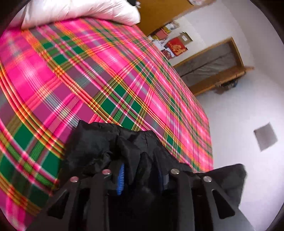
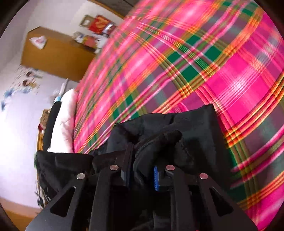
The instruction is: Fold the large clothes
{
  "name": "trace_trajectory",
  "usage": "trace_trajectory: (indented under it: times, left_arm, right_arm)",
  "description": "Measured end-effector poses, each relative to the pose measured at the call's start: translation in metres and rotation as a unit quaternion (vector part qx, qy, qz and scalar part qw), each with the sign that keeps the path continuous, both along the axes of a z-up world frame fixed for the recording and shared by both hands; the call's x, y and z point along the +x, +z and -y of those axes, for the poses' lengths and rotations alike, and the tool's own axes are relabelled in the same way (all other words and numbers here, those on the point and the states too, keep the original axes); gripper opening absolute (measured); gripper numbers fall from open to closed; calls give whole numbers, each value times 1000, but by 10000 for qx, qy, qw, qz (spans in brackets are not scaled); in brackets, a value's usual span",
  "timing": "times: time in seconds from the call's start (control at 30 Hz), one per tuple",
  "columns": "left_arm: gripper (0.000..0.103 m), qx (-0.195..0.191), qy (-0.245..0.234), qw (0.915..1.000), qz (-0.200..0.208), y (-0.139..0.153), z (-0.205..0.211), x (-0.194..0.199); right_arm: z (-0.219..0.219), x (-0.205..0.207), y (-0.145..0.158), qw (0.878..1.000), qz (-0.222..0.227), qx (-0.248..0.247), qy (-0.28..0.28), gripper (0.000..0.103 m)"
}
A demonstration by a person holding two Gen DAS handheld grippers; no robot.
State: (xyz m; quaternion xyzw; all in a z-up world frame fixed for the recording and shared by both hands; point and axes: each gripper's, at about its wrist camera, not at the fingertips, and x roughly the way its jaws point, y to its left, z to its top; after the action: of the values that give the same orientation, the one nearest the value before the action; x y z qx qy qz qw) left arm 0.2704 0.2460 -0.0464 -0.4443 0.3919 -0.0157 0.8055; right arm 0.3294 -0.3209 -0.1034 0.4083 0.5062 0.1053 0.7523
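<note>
Black garment, crumpled, bunches between both grippers' jaws, left gripper and right gripper grasping it above plaid bedspread; white pillow far.

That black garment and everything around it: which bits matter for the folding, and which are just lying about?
For the folding:
- black garment
- left tongs
- right tongs
- plaid bedspread, the work surface

Lying about:
- white pillow
- wooden cabinet
- red picture
</note>
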Motion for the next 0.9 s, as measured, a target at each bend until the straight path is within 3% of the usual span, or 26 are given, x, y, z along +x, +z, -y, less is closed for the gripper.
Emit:
trace_trajectory:
  times: [0.17, 0.23, 0.3, 0.5, 0.57, 0.67, 0.73, 0.9]
  left_arm:
    - [42, -485, 123, 9985, 238, -11, -14, 4]
    - [46, -589, 172, 9975, 354, -8, -20, 5]
    - [55, -695, 239, 9960, 515, -1, -24, 1]
    - [60, -843, 379, 9936, 647, 1, -38, -6]
    - [63, -776, 544, 9929, 718, 4, -44, -12]
    - [69, -347, 911, 9902, 997, 19, -55, -24]
    - [72, -42, 957, 9907, 971, 23, -56, -24]
    - [72, 391, 317, 9977, 452, 9, -35, 2]
  right_arm:
    - [7, 3, 1, 9988, 172, 431, -170, 36]
    - [10, 0, 8, 9963, 386, 708, -292, 57]
    - [12, -6, 15, 9932, 544, 919, -455, 65]
    - [9, -23, 29, 9913, 941, 701, -600, 67]
    - [6, -28, 38, 9911, 1116, 505, -520, 67]
    - [-1, -29, 43, 9908, 1278, 276, -338, 68]
    - [-4, -27, 44, 9904, 1354, 138, -231, 68]
    - [4, -24, 32, 9892, 1295, 466, -500, 70]
